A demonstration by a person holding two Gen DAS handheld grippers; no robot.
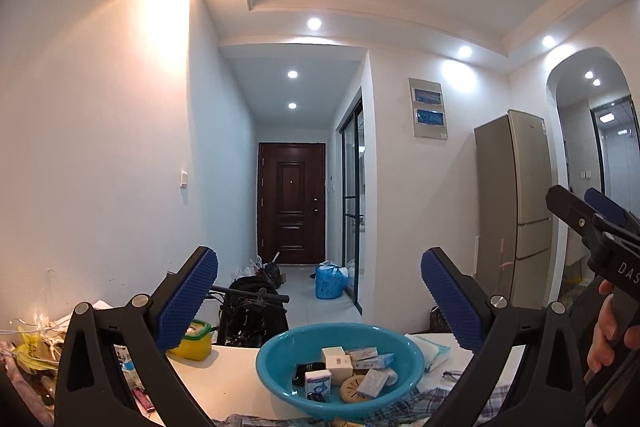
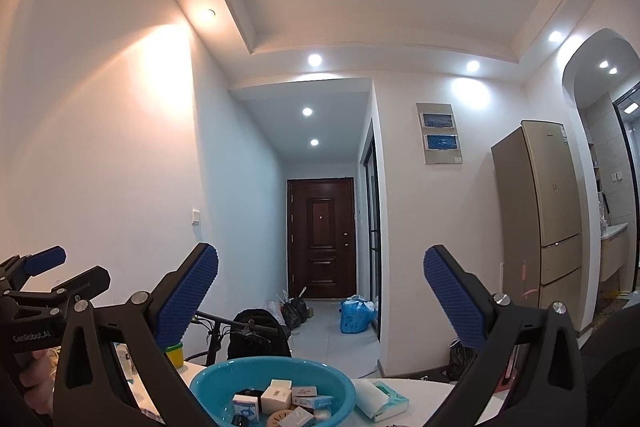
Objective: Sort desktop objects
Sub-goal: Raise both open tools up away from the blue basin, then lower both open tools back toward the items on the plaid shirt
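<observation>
A white-walled room runs back along a hallway to a dark brown door (image 1: 291, 202), with recessed ceiling lights overhead and a tall beige fridge (image 1: 516, 203) by an arched opening on the right. In front, a white table (image 1: 228, 383) holds a blue basin (image 1: 340, 367) filled with small boxes (image 1: 338, 361) and a round beige disc. Around it sit a yellow container with a green lid (image 1: 194, 339), a tissue pack (image 2: 380, 403) just right of the basin, plaid cloth (image 1: 440, 403) at the near edge, and papers piled on the left. A dark bicycle (image 1: 252, 307) stands behind the table. The left gripper (image 1: 319, 303) and right gripper (image 2: 321, 303) both hang above the basin, jaws spread wide and empty, nothing between the blue pads (image 2: 188, 299).
</observation>
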